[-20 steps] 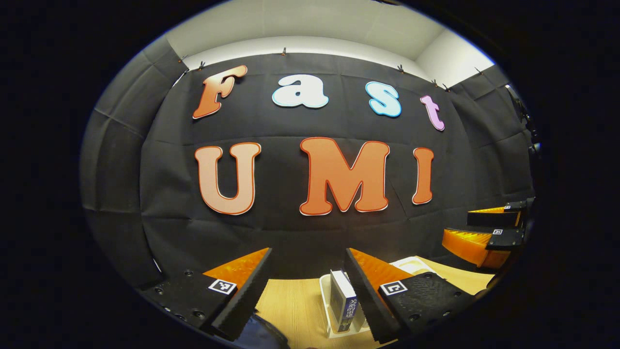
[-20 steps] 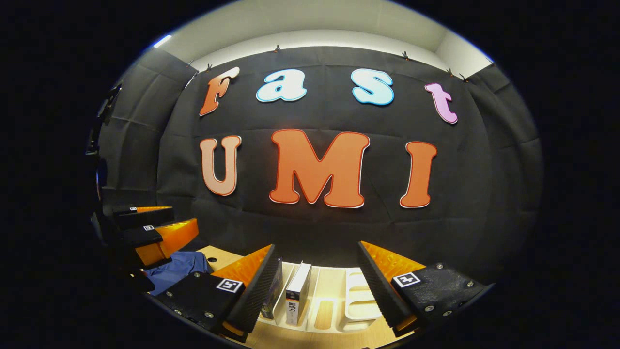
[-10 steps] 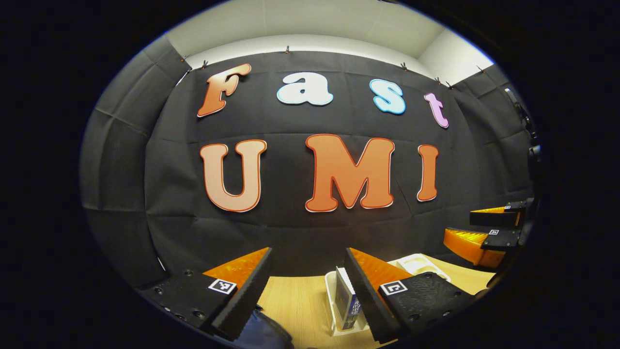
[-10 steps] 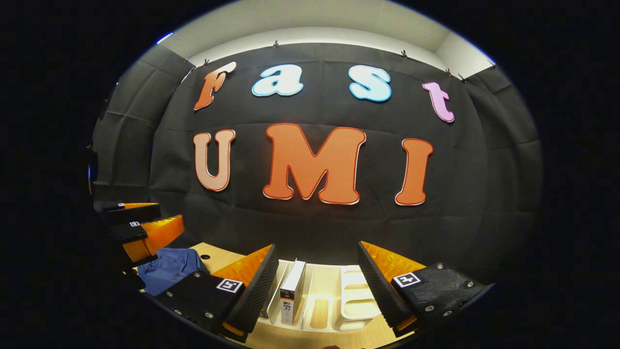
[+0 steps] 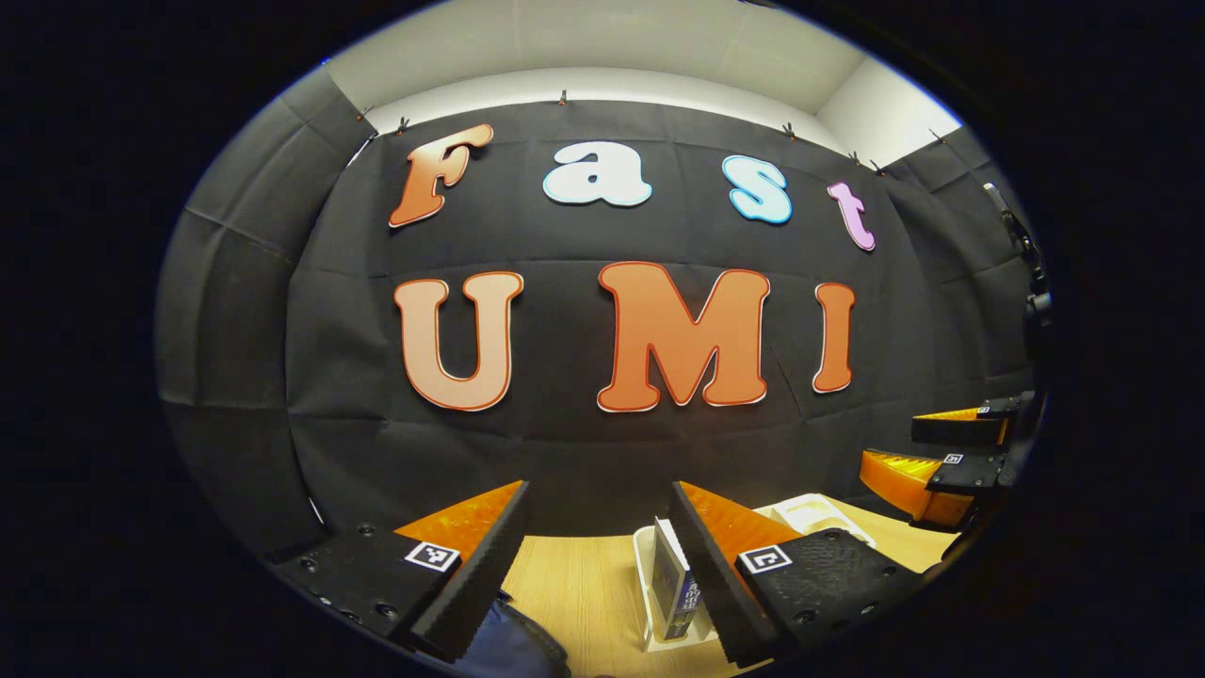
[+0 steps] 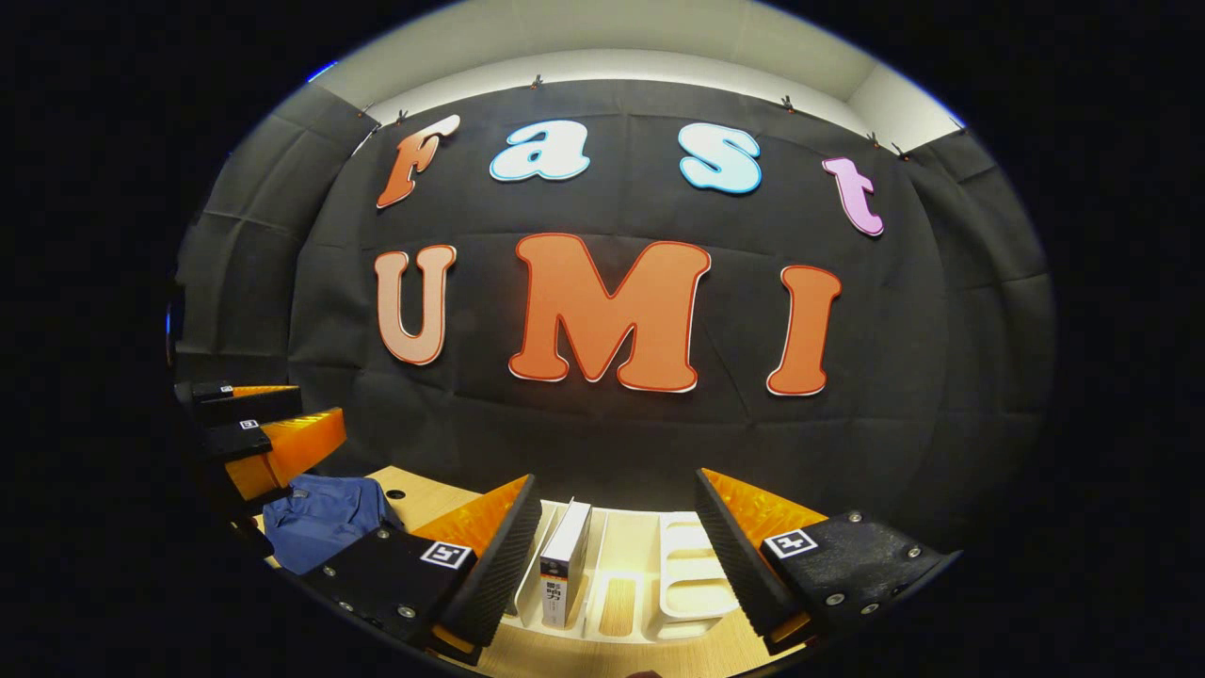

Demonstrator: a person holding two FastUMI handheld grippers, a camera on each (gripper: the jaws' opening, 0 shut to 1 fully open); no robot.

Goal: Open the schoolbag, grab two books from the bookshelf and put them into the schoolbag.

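Book (image 6: 563, 563) stands in bookshelf (image 6: 692, 584) between right gripper's (image 6: 617, 556) parted jaws.

a black, faintly creased cloth wall (image 5: 565, 452) hangs across the far side of the booth, pinned along its top edge by a row of small clips (image 5: 562, 97). more black cloth panels (image 5: 226, 311) close in the left side, and another (image 6: 979, 311) closes in the right. above the cloth runs a plain white wall band (image 6: 612, 68), brightly lit, and over it a pale off-white ceiling (image 5: 584, 42). near the bottom lies a light wood-grain tabletop (image 5: 574, 593), warmly lit, reaching back to the foot of the cloth.
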